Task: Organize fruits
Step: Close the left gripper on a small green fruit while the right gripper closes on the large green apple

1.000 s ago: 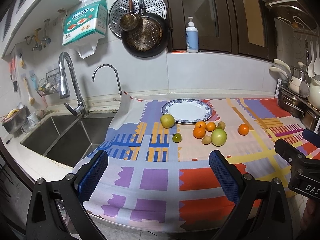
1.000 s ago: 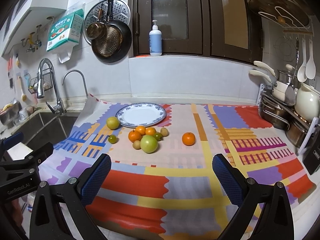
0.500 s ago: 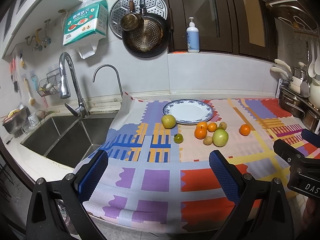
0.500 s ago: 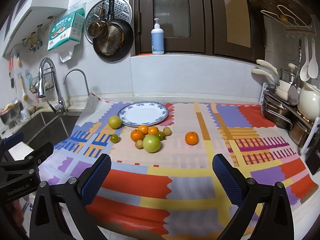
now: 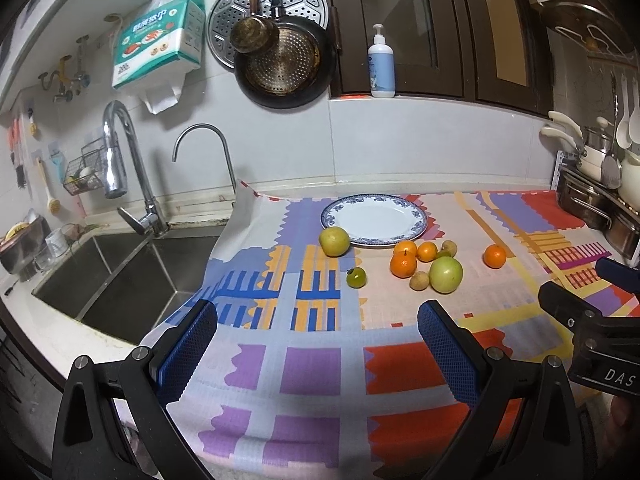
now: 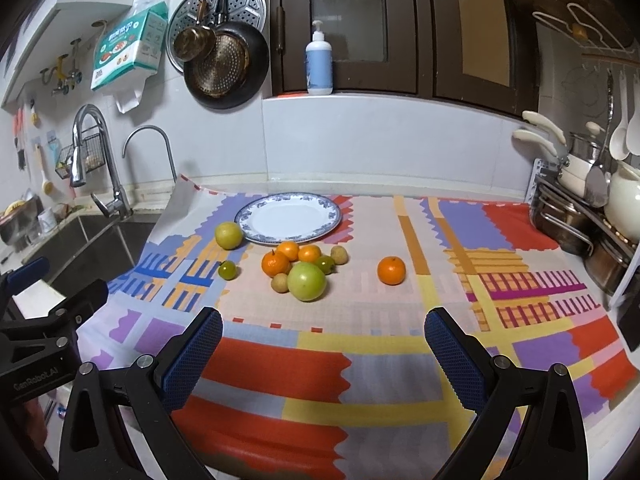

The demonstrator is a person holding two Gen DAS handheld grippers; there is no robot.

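Observation:
An empty blue-rimmed white plate (image 5: 416, 227) (image 6: 256, 230) lies on the patterned cloth at the back. In front of it lie a yellow-green fruit (image 5: 335, 241) (image 6: 228, 235), a small green fruit (image 5: 355, 277) (image 6: 227, 270), a cluster of oranges (image 5: 404, 264) (image 6: 276, 263), a big green apple (image 5: 446, 274) (image 6: 306, 281), small brown fruits (image 6: 279, 282), and a lone orange (image 5: 495, 256) (image 6: 391, 270). My left gripper (image 5: 318, 354) is open and empty above the cloth's front. My right gripper (image 6: 324, 358) is open and empty, well short of the fruit.
A steel sink (image 5: 120, 280) with a tap (image 5: 120, 160) lies left of the cloth. Pots and a utensil rack (image 6: 592, 216) stand at the right. A pan (image 5: 284, 64) hangs on the tiled wall. A soap bottle (image 6: 319, 62) stands on the ledge.
Both grippers have drifted slightly; the fruit and plate sit a touch closer and to the right in both views. Nothing was taken or let go.

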